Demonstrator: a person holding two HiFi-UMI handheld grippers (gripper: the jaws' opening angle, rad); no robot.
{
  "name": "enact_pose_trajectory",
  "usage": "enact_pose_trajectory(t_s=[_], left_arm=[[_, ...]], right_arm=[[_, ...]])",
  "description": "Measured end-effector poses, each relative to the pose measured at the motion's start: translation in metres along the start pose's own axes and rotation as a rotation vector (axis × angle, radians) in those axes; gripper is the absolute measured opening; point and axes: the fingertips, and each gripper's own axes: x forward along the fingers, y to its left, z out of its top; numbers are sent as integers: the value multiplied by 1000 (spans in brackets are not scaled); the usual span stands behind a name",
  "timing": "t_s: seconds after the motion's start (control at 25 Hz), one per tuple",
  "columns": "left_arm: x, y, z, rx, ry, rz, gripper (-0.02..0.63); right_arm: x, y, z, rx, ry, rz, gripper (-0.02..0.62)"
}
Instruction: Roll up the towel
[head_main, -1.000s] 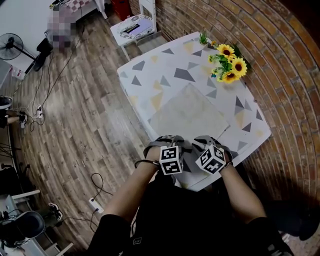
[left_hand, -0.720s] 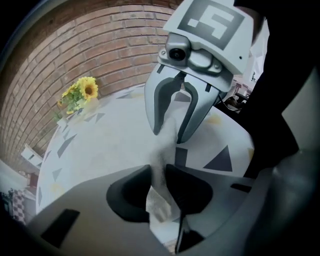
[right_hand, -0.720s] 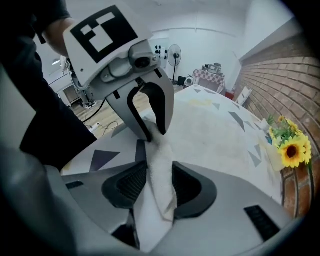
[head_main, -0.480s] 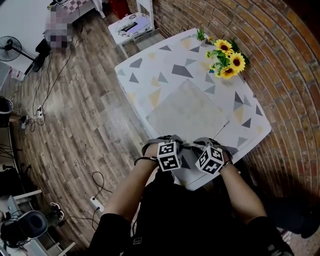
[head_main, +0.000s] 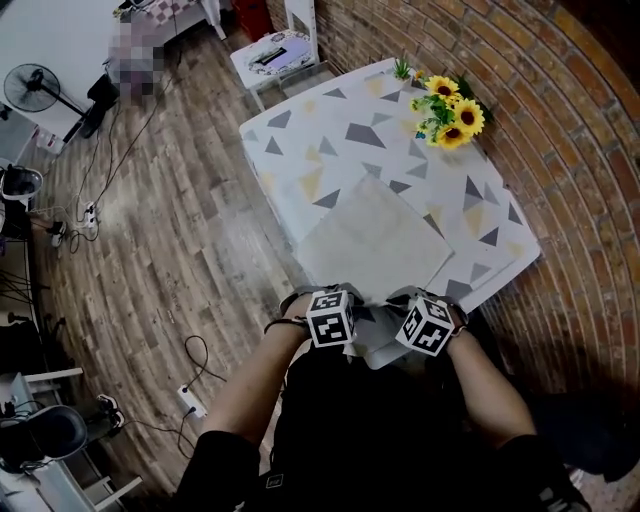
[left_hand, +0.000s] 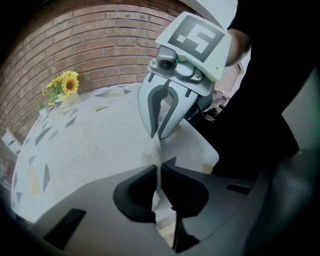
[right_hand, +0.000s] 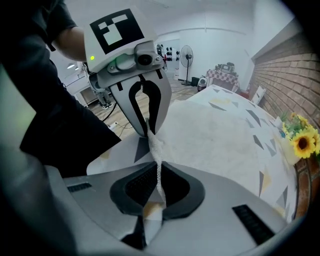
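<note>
Left gripper (left_hand: 158, 172): its jaws have just been closing and are now pressed together on the towel (head_main: 375, 235), with a thin fold of the cloth standing up between the pads.
Right gripper (right_hand: 159, 172): its jaws have just been closing too, and they pinch the same near edge of the cloth, which runs up through the gap as a narrow ridge.
Towel, look: pale cream and roughly square. It has a fine nubbly terry weave that shows plainly in the right gripper view. Most of it is spread smooth, and only the near edge is gathered and lifted.
Towel, place: it lies flat on the near half of the table (head_main: 330, 130), turned at an angle to the table's sides, with its near edge at the table's near corner.
Towel to grippers: the two grippers sit side by side, close together, at the towel's near edge. Each holds one end of a short stretch of that edge. The rest of the cloth spreads away from them across the tabletop.
Table: covered in white cloth printed with grey and yellow triangles.
Far corner: sunflowers (head_main: 447, 115) stand well apart from the towel, by the brick wall (head_main: 560, 130).
Floor: wooden floor (head_main: 180, 230) lies to the left of the table.
</note>
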Motion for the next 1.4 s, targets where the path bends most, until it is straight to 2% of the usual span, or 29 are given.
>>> enact_pose_trajectory(t_s=[0.16, 0.48, 0.68, 0.88, 1.04, 1.16, 1.24, 1.32, 1.4], left_arm=[[-2, -8, -2, -38, 4, -36, 38], [-8, 21, -5, -6, 7, 18, 46], [-17, 46, -6, 9, -13, 102, 138], [-24, 45, 6, 47, -38, 127, 173], [-7, 42, 1, 120, 43, 161, 204], [0, 51, -5, 105, 65, 195, 204], [0, 56, -5, 74, 50, 196, 187], [-1, 57, -5, 48, 33, 176, 105], [-3, 57, -5, 16, 16, 143, 60]], right_arm=[[-8, 7, 0, -4, -9, 25, 46], [-6, -27, 11, 51, 9, -22, 57], [2, -49, 14, 70, 39, -56, 57], [8, -66, 14, 97, 58, -94, 57], [6, -79, 19, 118, 42, -142, 69], [-3, -82, 30, 99, 0, -167, 100], [-8, -73, 37, 59, -32, -139, 117], [-8, -57, 40, 4, -39, -90, 122], [-1, -44, 35, -51, -7, -64, 137]])
